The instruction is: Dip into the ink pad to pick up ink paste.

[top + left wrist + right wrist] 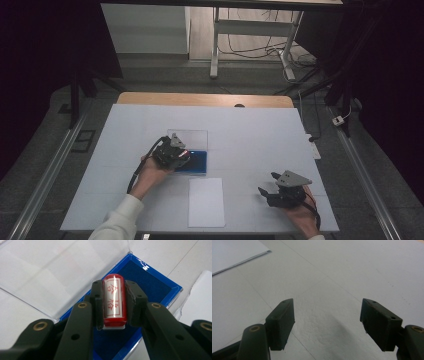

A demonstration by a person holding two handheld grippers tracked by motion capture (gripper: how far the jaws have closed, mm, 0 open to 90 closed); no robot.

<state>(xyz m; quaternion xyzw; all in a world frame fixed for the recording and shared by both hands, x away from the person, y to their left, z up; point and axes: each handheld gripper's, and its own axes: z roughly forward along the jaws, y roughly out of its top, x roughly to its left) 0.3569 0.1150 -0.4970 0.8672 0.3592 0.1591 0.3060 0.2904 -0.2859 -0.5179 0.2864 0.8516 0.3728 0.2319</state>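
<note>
Left tongs (113,302) clamp a red stamp (114,300), long axis running away along the jaws, w/ blue ink pad (160,287) right below, prob. not touching yet. Paper sheet (205,202) lies nearer the person, betw. both hands. Right tongs (327,322) gape wide, empty, over bare bench (352,270).

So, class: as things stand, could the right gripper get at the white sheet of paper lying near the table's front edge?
Probably yes. The right gripper is open and holds nothing, and the sheet of paper lies flat just beside it with bare table between. The left gripper is busy farther off, holding the stamp.
</note>
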